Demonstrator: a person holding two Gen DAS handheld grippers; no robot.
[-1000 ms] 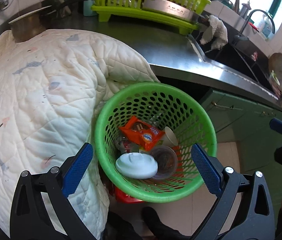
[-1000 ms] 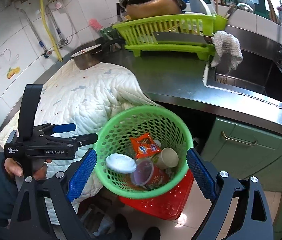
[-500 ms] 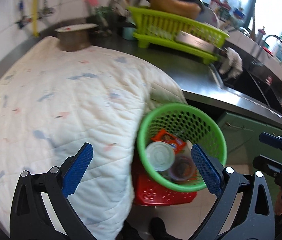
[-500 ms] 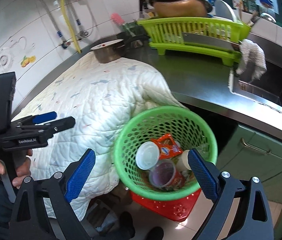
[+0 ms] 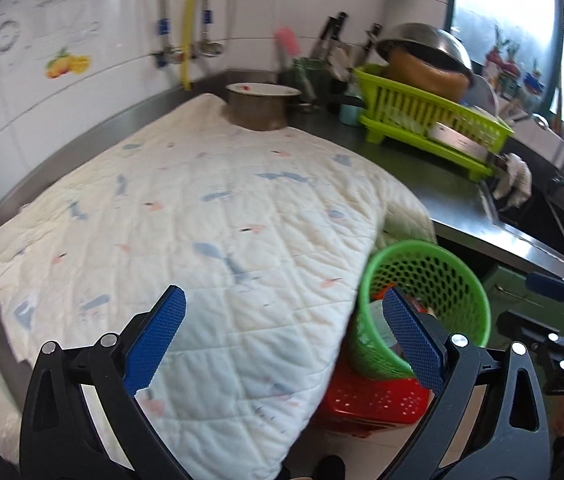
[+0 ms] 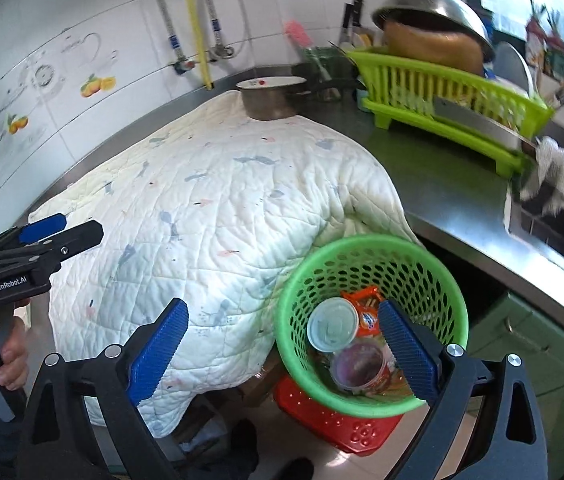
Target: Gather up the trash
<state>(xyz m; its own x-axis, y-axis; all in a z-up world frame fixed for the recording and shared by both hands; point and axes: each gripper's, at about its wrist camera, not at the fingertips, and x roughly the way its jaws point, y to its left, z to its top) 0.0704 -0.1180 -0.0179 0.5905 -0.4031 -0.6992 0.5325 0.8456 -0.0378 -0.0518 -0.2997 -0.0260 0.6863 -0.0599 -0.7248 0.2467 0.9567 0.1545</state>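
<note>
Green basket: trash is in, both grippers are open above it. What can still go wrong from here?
1. The green basket leans on a red basket, not flat on the floor; a nudge could tip it and spill the white lid and orange wrapper.
2. The quilt hangs over the counter edge right beside the basket; open fingers could snag it.
3. Left gripper and right gripper hover close together, so they could collide.
</note>
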